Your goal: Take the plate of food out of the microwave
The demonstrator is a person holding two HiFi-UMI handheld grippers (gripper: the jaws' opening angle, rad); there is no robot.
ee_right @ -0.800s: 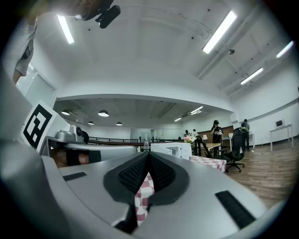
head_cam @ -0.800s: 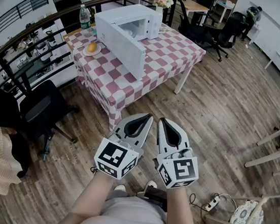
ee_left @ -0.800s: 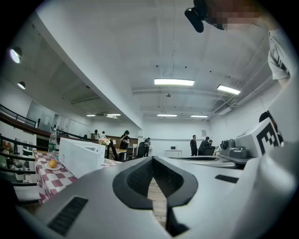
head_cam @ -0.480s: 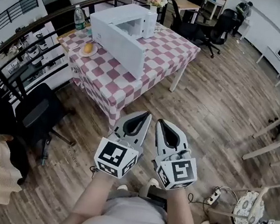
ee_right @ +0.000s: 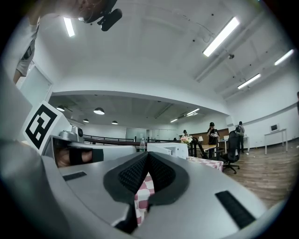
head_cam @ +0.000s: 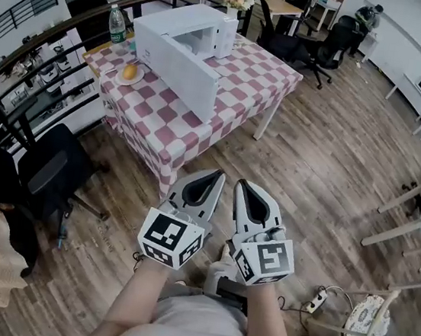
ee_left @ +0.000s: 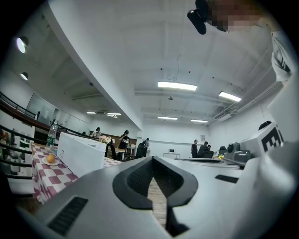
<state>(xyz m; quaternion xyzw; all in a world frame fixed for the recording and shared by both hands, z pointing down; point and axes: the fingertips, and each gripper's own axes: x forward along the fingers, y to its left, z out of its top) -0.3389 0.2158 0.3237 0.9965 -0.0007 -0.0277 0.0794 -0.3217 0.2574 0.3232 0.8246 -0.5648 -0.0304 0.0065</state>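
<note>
Checked worktop [head_cam: 246, 76] stands well ahead: the plate of food [head_cam: 135, 82] sits beside the open microwave [head_cam: 214, 22], at its left, so it looks already out. Left claw [head_cam: 219, 175] and right claw [head_cam: 241, 181] are clenched on nothing, held level well back, probably idle.

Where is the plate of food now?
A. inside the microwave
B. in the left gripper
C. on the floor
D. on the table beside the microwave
D: the plate lies on the checkered table beside the microwave, near a bottle.
</note>
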